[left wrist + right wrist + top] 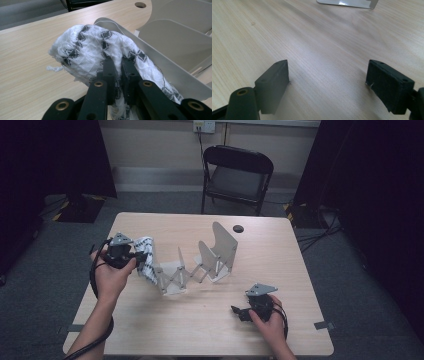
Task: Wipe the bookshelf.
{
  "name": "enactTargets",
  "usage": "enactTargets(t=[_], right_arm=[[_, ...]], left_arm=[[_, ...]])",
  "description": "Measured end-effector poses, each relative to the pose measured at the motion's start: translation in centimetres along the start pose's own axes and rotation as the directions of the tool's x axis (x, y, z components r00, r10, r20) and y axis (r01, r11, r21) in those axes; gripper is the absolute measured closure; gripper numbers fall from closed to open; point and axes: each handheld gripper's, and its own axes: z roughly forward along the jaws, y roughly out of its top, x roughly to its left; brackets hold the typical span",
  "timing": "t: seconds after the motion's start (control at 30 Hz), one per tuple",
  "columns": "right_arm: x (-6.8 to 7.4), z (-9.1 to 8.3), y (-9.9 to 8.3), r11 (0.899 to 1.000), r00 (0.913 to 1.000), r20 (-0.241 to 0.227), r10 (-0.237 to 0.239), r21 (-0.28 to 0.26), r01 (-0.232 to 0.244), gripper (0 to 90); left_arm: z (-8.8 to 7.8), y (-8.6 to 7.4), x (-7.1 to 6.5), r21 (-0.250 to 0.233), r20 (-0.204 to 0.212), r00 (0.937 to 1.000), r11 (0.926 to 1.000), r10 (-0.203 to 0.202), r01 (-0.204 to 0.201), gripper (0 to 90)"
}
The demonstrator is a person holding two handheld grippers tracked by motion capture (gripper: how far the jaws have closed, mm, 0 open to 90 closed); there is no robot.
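Note:
A white cloth with a black diamond pattern [95, 47] hangs bunched against the leftmost plate of a grey metal accordion rack [200, 262]. My left gripper [118, 65] is shut on that cloth, its two black jaws pinching a fold. In the high view the left gripper [141, 256] sits at the rack's left end with the cloth [147, 260] beside it. My right gripper [327, 77] stands open just above bare wood, nothing between its jaws. In the high view the right gripper [240, 312] rests low near the table's front right.
The wooden table [150, 325] has a round cable hole [238, 228] at the back. A black folding chair [236, 177] stands behind the table. Dark curtains flank the room. A corner of the rack's base [348, 3] lies ahead of the right gripper.

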Motion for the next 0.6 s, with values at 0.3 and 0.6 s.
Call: enactTargets(t=[0.3, 0.6], right_arm=[[0.0, 0.0, 0.0, 1.0, 1.0, 0.0, 0.0, 0.0, 0.0, 18.1], [0.0, 0.0, 0.0, 1.0, 1.0, 0.0, 0.0, 0.0, 0.0, 18.1]], left_arm=[[1.0, -1.4, 0.1, 0.008, 0.0, 1.0, 1.0, -0.006, 0.006, 83.2], [1.9, -2.2, 0.2, 0.012, 0.006, 0.9999, 0.9998, -0.013, 0.013, 83.0]])
